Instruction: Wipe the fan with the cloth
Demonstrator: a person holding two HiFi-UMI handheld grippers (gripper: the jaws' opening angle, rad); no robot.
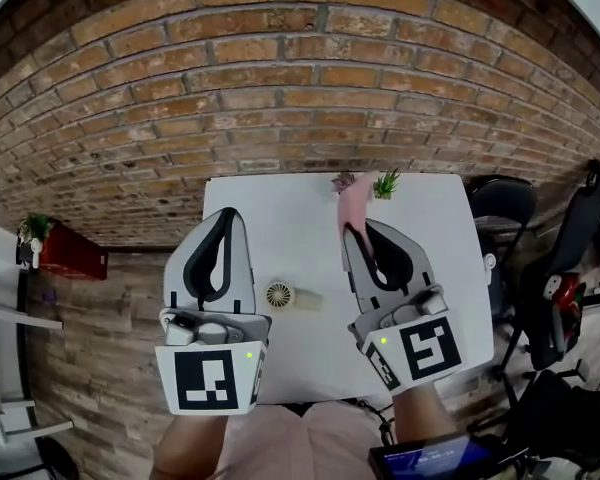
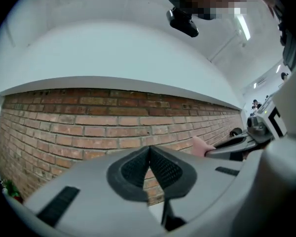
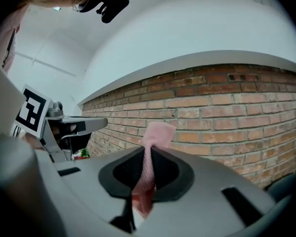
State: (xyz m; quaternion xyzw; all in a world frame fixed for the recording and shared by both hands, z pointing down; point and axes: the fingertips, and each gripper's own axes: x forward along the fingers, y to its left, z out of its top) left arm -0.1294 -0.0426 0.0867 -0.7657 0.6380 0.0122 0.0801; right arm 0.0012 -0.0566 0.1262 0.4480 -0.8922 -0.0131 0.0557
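Nearest, we are holding two grippers, one in each hand, both raised over the table (image 1: 280,218).

Item one, left gripper (image 1: 225,218): count one. Its jaws are meeting tip to tip, the dark pads (image 2: 133,169) pressing on each other with nothing between them, and it is pointing at the wall.

Item two, right gripper (image 1: 356,233): count one. Its jaws are clamping tight on the cloth (image 1: 352,203), pink, count one. The cloth is sticking up past the tips and trailing back between the pads.

Item three, fan (image 1: 280,294): count one, small and pale. It is lying on the white table, showing between the two grippers in the head view, and neither is touching it.

Farther on, we are counting two small plants (image 1: 385,183) standing at the table's far edge, one green and one pinkish. Two dark chairs (image 1: 500,208) are standing off the table's right side, and one red box (image 1: 72,256) is sitting on the floor at the left.

Farthest, one brick wall (image 1: 280,88) is filling the background.
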